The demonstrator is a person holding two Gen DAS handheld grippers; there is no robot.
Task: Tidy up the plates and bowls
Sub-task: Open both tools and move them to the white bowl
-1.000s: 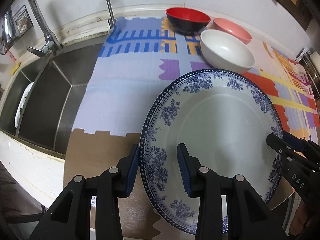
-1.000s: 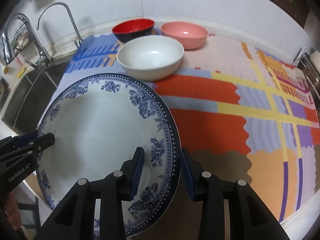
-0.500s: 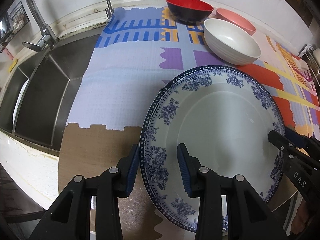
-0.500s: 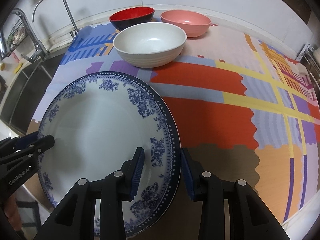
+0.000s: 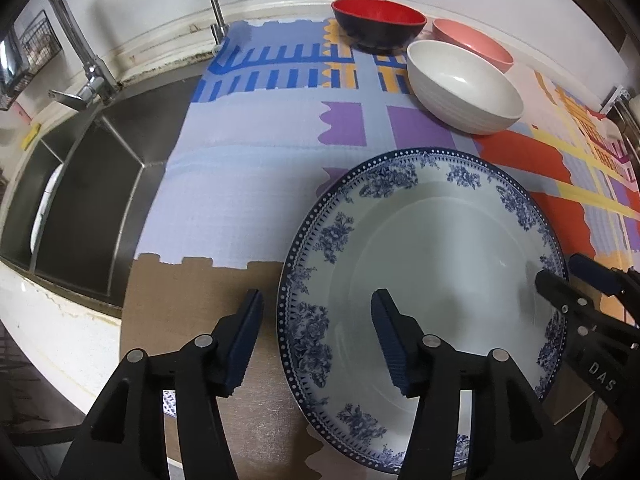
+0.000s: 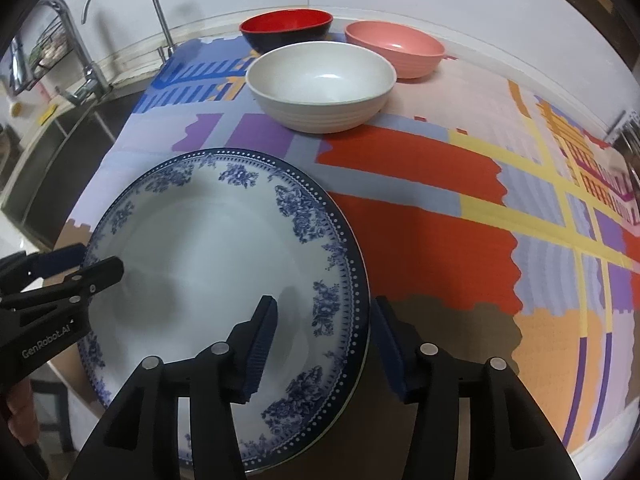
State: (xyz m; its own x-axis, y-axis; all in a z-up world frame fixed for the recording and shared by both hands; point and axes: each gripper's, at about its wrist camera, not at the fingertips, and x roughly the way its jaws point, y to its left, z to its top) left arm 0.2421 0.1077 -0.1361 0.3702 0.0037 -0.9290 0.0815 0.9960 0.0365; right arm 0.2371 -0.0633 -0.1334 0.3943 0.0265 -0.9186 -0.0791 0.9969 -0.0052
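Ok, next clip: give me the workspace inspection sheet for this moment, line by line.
Surface: counter covered by a colourful patterned mat; bare brown patch at the near edge.
Job's things: blue-and-white plate lying at the near edge; white bowl, red bowl and pink bowl grouped at the back.
Clutter: nothing seen on the mat.
Grippers: left gripper and right gripper each straddle a plate rim; jaws have just been opening, pads clear of the rim.
Cables: nothing seen.
Surroundings: steel sink with taps to the left, a white dish inside; tiled wall behind.
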